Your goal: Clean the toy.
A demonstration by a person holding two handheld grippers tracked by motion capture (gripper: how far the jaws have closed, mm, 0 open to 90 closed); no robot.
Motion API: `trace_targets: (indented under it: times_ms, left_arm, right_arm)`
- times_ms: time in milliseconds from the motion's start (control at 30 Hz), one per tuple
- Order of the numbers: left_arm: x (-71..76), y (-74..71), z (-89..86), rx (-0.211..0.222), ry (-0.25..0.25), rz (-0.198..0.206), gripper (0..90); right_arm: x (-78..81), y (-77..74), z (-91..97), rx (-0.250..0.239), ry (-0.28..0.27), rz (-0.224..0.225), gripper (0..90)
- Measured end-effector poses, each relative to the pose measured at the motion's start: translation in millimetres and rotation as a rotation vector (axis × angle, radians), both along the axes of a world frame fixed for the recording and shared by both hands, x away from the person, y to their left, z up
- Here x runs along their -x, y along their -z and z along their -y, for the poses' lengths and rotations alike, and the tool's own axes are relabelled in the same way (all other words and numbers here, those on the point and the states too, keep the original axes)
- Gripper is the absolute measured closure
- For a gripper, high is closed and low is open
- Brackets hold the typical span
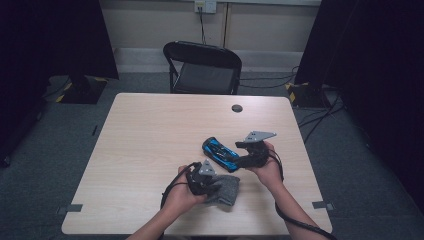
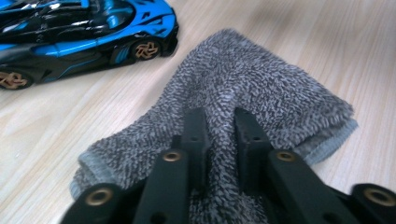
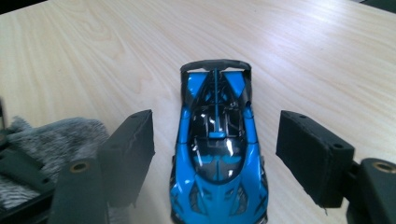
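Jaws of your right gripper stand apart astride the blue toy car on the tabletop, so centre them before closing, while your left gripper pinches the grey cloth beside it.

1. A pale wooden worktop stands on grey floor.
2. A small dark round disc sits near its far edge.
3. A black folding chair stands beyond it.
4. A wall socket with a cable hangs above the chair.
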State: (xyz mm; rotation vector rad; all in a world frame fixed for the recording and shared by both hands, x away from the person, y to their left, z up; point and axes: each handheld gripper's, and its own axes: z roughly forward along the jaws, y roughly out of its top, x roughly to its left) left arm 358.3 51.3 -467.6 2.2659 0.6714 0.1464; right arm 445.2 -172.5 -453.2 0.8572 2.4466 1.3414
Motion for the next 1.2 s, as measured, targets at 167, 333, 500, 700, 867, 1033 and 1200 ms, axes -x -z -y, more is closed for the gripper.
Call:
trace_targets:
  times_ms: [167,333,500,700,867,1033,1200]
  left_arm:
    - [-1.1,-4.5,-5.9,0.065,-0.026,0.007,41.1]
    - [0.5,-17.4,-26.6,0.098,-0.053,0.026,36.7]
    - [-0.3,-22.0,-49.1,0.121,-0.095,0.052,38.9]
    - [-0.6,-17.7,-64.4,0.130,-0.120,0.045,44.9]
    - [-9.8,-20.9,-73.1,0.151,-0.170,0.060,41.3]
    - [-29.4,-26.4,-66.4,0.140,-0.178,0.098,32.2]
    - [-56.5,-27.8,-43.3,0.124,-0.129,0.110,30.2]
  right_arm:
    - [8.4,-0.3,1.7,-0.001,-0.024,-0.009,27.7]
    - [21.1,-5.1,1.0,-0.024,-0.090,-0.017,31.3]
    - [40.1,-7.6,-6.9,-0.033,-0.176,-0.053,38.1]
    - [63.1,2.5,-22.4,0.001,-0.279,-0.073,38.8]
    - [68.1,22.0,-34.5,0.072,-0.306,-0.080,33.2]
    - [72.1,40.1,-41.7,0.145,-0.333,-0.075,34.4]
    - [74.1,39.3,-43.2,0.175,-0.296,-0.068,49.9]
